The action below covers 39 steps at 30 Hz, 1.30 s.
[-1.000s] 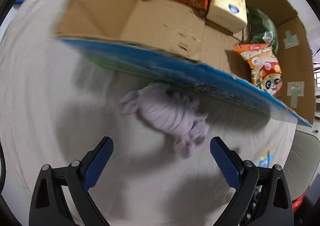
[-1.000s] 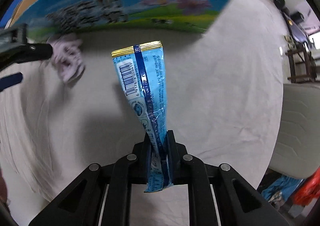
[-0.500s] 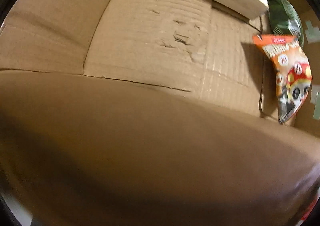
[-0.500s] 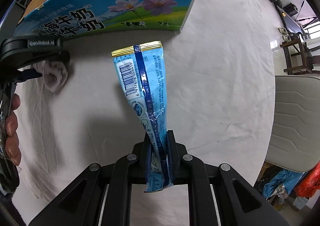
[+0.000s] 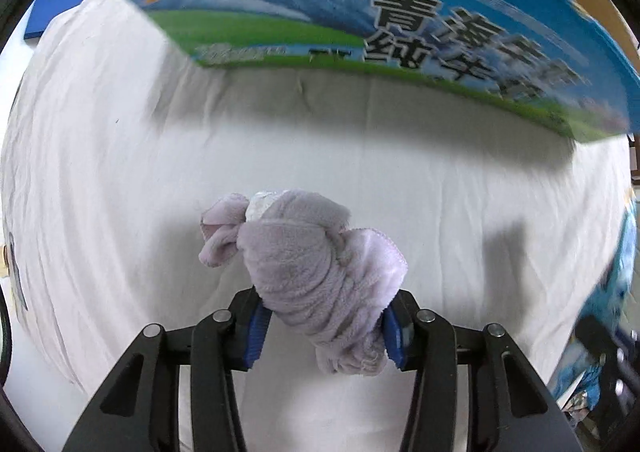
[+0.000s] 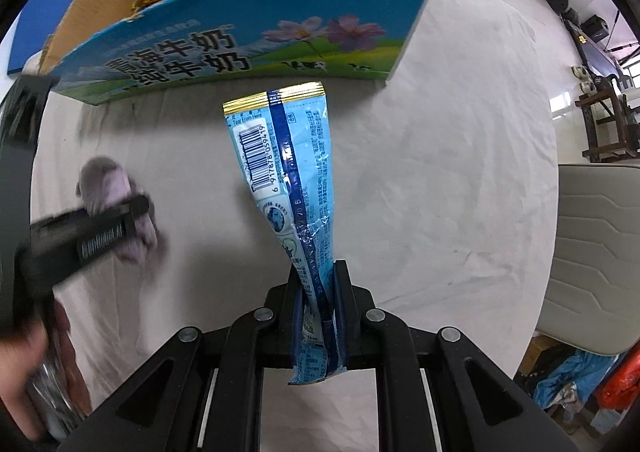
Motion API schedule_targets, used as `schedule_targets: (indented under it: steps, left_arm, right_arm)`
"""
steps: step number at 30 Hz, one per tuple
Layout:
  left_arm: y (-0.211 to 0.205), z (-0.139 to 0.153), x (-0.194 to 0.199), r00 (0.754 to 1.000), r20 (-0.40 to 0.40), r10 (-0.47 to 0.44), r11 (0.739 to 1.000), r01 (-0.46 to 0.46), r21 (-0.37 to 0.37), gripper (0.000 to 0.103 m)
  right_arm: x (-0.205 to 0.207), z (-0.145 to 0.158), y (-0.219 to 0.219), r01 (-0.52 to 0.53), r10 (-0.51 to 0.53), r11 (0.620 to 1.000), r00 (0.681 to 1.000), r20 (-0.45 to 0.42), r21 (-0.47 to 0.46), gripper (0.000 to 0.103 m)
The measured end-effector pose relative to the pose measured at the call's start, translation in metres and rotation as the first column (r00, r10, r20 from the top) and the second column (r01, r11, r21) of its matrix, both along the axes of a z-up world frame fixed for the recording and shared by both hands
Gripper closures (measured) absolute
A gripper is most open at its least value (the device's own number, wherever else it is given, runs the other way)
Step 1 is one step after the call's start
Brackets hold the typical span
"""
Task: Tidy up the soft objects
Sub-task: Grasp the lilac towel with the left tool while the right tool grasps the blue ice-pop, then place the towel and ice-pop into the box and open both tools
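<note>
Left tongs (image 5: 326, 326) were clamped on the lilac cloth (image 5: 316, 272), low in the frame's centre, over the white worktop (image 5: 100, 192). Right tongs (image 6: 318, 316) were pinched on the blue packet (image 6: 286, 172), mid-frame, pointing up toward the box (image 6: 256, 40) across the top.

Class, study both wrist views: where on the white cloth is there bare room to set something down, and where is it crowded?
Bare white cloth lies right of the blue packet, toward the chair. Crowded: the far end of the milk box, and beside the purple towel.
</note>
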<state>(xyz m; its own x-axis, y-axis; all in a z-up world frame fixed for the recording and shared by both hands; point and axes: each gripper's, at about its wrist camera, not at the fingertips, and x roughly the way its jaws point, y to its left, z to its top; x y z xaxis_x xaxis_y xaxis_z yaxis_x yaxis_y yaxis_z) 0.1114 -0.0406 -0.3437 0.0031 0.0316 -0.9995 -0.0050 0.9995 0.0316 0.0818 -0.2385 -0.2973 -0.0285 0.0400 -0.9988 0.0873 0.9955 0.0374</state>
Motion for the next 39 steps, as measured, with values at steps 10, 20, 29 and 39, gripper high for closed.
schedule_targets:
  steps: [10,20,29,39]
  left_arm:
    - [-0.034,0.029,-0.074,0.999,0.033,-0.035,0.999,0.035,-0.008,0.059]
    - [-0.044,0.104,-0.048,0.988,0.133,-0.078,0.993,0.088,-0.074,0.059]
    - [-0.042,0.199,0.008,0.946,0.297,-0.13,0.975,0.176,-0.133,0.059]
    - [-0.041,0.212,0.114,0.922,0.342,-0.18,0.974,0.215,-0.069,0.059]
  right_arm:
    - [-0.014,-0.008,0.013,-0.003,0.004,0.998,1.0,-0.02,0.059,0.089]
    - [-0.014,0.029,0.009,0.006,-0.009,0.992,1.0,0.028,0.122,0.089]
    - [0.027,0.118,-0.012,0.009,-0.041,0.982,0.985,0.17,0.188,0.089]
    - [0.116,0.159,-0.023,0.026,-0.054,0.994,0.961,0.272,0.107,0.089]
